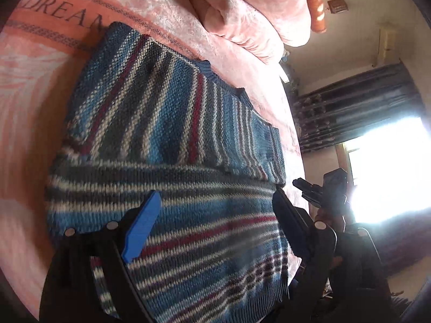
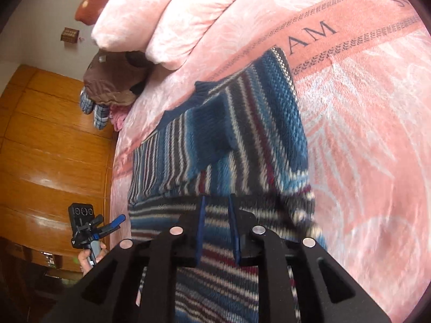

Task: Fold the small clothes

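Note:
A knitted sweater [image 1: 167, 123] with blue, white and dark red stripes lies on a pink bedspread [image 1: 32, 102]. Its near part is folded up over the rest, and the stripes there run crosswise. My left gripper [image 1: 215, 192] hangs open just above that fold, its blue pad [image 1: 140, 228] on the left. In the right wrist view the sweater [image 2: 242, 123] fills the centre. My right gripper [image 2: 217, 197] is shut to a narrow gap with the knit fabric pinched between its fingers. The left gripper [image 2: 110, 222] shows beyond the bed's edge, held by a hand.
Folded pink quilts [image 2: 161, 13] are stacked at the head of the bed, with a brown garment pile [image 2: 113, 86] beside them. A wooden wardrobe [image 2: 54, 134] stands past the bed's edge. A bright window [image 1: 390, 167] and dark curtain [image 1: 350, 107] are on the other side.

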The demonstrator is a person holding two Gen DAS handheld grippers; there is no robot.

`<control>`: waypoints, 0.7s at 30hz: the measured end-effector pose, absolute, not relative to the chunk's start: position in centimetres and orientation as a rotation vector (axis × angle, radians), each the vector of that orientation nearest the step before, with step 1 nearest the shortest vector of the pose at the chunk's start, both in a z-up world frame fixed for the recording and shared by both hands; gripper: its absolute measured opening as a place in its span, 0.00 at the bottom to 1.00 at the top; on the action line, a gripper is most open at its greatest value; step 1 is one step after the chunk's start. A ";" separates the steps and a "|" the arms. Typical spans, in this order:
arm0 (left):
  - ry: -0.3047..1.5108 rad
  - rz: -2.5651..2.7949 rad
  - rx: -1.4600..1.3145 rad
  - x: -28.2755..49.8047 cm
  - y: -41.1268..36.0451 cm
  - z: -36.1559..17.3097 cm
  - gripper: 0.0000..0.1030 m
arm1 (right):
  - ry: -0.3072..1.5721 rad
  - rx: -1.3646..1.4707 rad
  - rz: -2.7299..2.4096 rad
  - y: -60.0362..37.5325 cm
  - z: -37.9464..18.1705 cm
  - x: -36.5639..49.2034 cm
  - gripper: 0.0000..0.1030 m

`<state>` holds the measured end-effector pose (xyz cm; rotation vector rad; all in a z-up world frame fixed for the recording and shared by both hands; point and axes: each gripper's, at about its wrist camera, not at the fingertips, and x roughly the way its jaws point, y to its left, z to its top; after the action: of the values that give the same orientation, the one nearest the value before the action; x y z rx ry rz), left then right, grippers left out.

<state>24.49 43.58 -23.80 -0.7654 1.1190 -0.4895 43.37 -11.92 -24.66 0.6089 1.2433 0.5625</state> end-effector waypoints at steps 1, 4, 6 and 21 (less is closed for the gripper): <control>1.131 -0.473 -0.757 22.1 43.9 -23.1 0.85 | 1.252 0.595 0.576 -12.4 -24.0 41.3 0.23; 1.196 -0.466 -0.799 14.9 45.0 -22.5 0.87 | 1.310 0.580 0.571 -14.5 -23.0 34.8 0.44; 1.228 -0.465 -0.837 10.5 45.4 -22.6 0.87 | 1.346 0.623 0.549 -15.9 -23.2 30.2 0.50; 1.431 -0.309 -1.045 0.2 43.6 -29.5 0.88 | 1.456 0.772 0.422 -17.3 -25.9 16.2 0.58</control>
<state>0.17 43.55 -29.52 -1.0452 1.4310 -0.3091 16.22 -17.34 -25.92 0.7718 1.4561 0.4224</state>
